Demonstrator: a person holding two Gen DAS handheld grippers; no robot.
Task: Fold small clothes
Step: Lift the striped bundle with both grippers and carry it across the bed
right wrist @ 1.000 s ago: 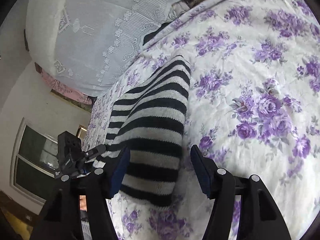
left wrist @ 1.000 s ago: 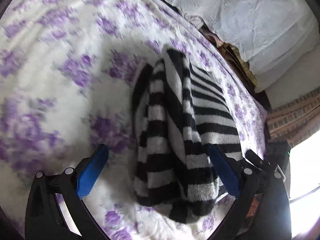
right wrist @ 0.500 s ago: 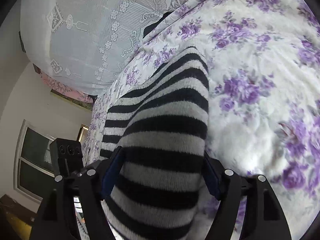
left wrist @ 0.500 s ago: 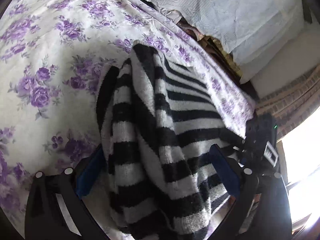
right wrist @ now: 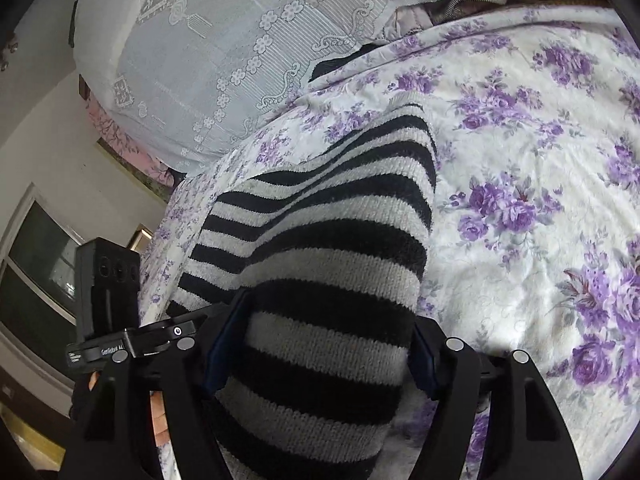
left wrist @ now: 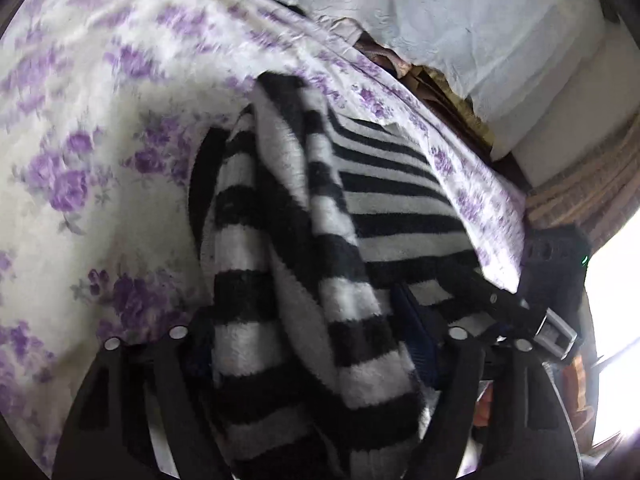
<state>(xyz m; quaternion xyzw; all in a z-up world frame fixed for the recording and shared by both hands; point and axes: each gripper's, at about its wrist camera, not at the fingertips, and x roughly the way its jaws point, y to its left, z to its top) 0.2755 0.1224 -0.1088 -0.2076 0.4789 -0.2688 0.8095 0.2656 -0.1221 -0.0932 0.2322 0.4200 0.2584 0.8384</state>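
A black-and-white striped knit garment lies on a bed with a white sheet printed with purple flowers. My left gripper is shut on a bunched near edge of the garment, which fills the space between its blue pads. In the right wrist view the same garment runs away from me, and my right gripper is shut on its near end. The right gripper's body shows at the right of the left wrist view; the left gripper's body shows at the left of the right wrist view.
A white lace cover lies over a pile at the head of the bed. Dark and brown clothes are stuffed along the bed's far edge. A bright window is at the right, and a window is at the left.
Both grippers moved forward onto the striped garment and closed on its near edge; the fabric now fills both jaws and is bunched up.
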